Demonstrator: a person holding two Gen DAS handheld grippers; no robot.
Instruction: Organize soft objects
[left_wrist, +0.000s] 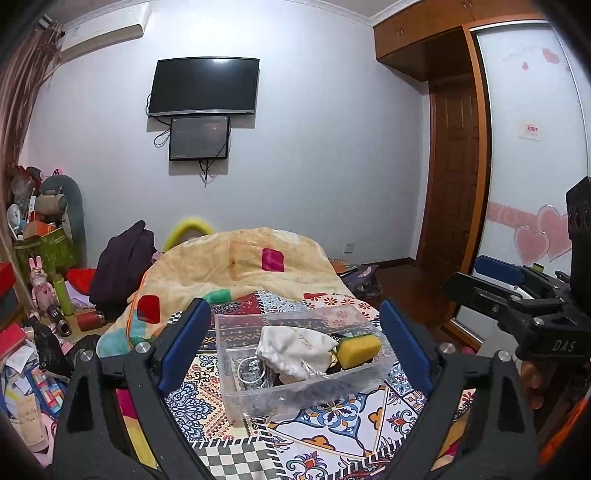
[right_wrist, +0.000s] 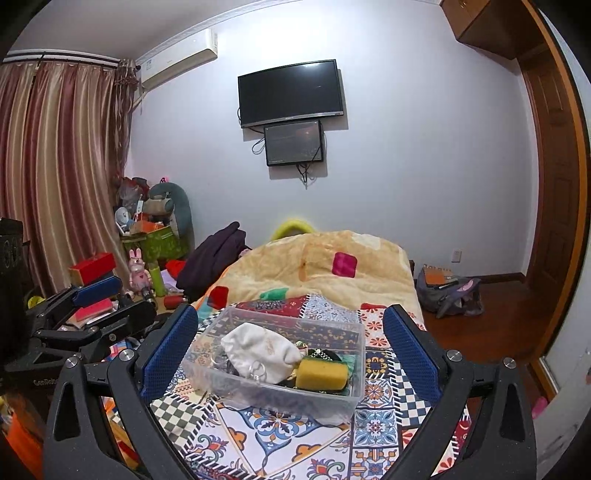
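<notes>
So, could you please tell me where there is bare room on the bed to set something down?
Free: the patterned cover in front of the clear bin, and to the bin's right before the bed edge. Crowded: inside the bin, with the white pouch and yellow sponge; the yellow blanket heaps behind.

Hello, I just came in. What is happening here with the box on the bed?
A person holds two grippers above a bed with a patterned cover. Both the left gripper and the right gripper are open and empty, hovering in front of a clear plastic box. Inside the box lie a white drawstring pouch, a yellow sponge and some darker items I cannot identify. Nothing is being gripped at this moment.
</notes>
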